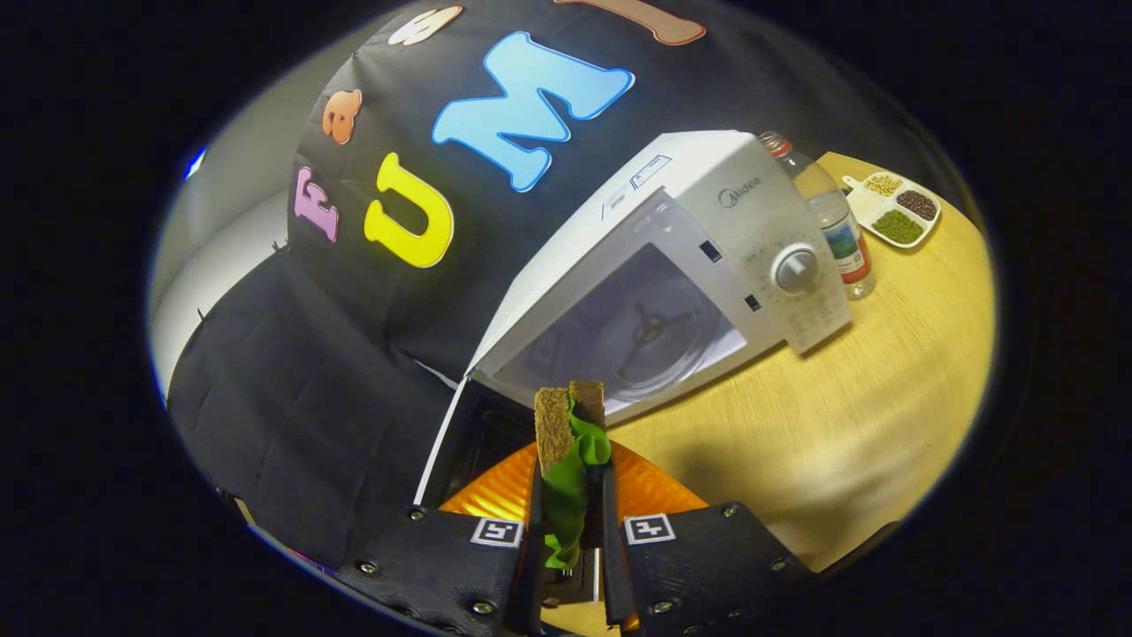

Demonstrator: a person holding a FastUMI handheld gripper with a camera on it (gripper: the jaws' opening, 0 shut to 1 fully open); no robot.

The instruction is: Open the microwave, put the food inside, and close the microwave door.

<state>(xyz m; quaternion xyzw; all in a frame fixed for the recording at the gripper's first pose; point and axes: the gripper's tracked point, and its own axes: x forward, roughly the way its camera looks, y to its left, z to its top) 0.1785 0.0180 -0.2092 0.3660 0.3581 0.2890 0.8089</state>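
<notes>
A white microwave [707,221] stands on the wooden table with its door [451,442] swung open to the left, edge-on to me. Its cavity shows the glass turntable [650,336]. My gripper [570,495] is shut on a sandwich [566,425] made of two brown bread slices with green lettuce hanging down between the fingers. The sandwich is held upright just in front of the cavity's lower lip. Under it lies an orange ribbed plate [646,491].
A plastic bottle [836,221] with a red cap stands right of the microwave. Beyond it sits a white divided dish [893,208] of beans and grains. Bare wooden table [840,425] spreads to the right. Black cloth hangs on the left.
</notes>
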